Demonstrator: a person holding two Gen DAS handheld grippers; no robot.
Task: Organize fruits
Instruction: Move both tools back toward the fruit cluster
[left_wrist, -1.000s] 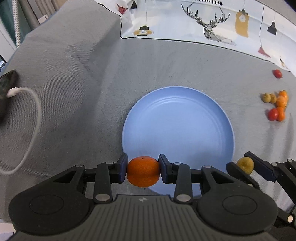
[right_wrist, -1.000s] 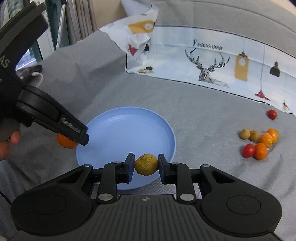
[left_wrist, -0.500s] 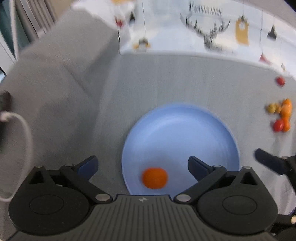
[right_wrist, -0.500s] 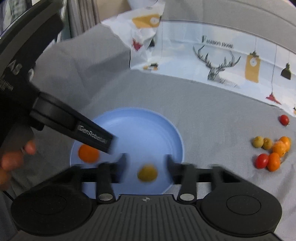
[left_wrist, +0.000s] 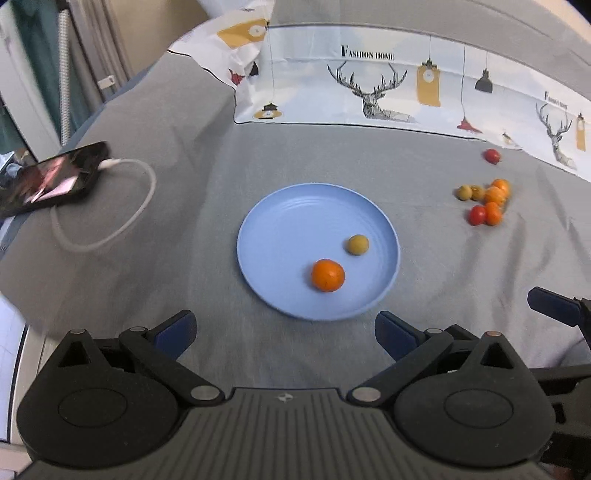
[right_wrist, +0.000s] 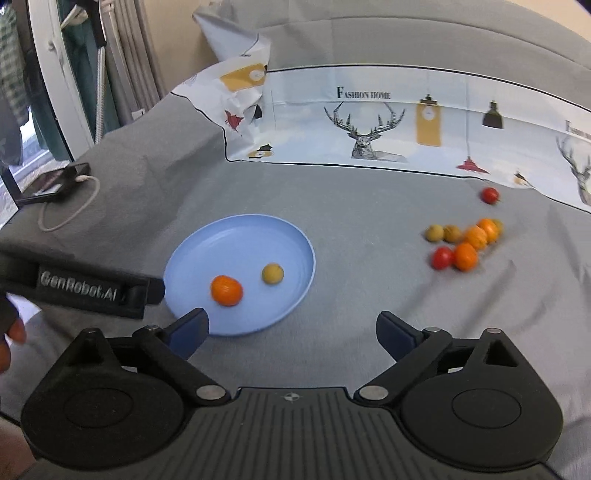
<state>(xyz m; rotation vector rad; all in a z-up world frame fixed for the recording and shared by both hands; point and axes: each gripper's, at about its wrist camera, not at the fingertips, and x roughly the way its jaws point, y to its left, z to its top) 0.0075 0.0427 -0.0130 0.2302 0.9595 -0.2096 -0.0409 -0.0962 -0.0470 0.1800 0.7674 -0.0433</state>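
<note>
A blue plate (left_wrist: 280, 206) (right_wrist: 236, 236) lies on the grey cloth and holds an orange fruit (left_wrist: 327, 275) (right_wrist: 226, 290) and a small yellow-green fruit (left_wrist: 357, 244) (right_wrist: 272, 273). My left gripper (left_wrist: 284, 334) stands open with nothing between its fingers, pulled back from the plate's near rim. My right gripper (right_wrist: 291, 332) has its jaws still opening, with nothing between them, near the plate's front right. A cluster of several small orange, red and yellow-green fruits (left_wrist: 484, 201) (right_wrist: 461, 242) lies to the right, with a lone red fruit (left_wrist: 491, 156) (right_wrist: 490, 195) behind it.
A phone (left_wrist: 55, 177) (right_wrist: 55, 181) with a looped white cable (left_wrist: 110, 206) lies at the left. A printed white cloth (left_wrist: 369, 88) (right_wrist: 369, 118) runs along the back. The left gripper's finger (right_wrist: 85, 288) and a person's hand show at the right wrist view's left edge.
Both grippers let go of their fruits, which now lie on the plate. Both have opened wide and drawn back and up from the plate.
</note>
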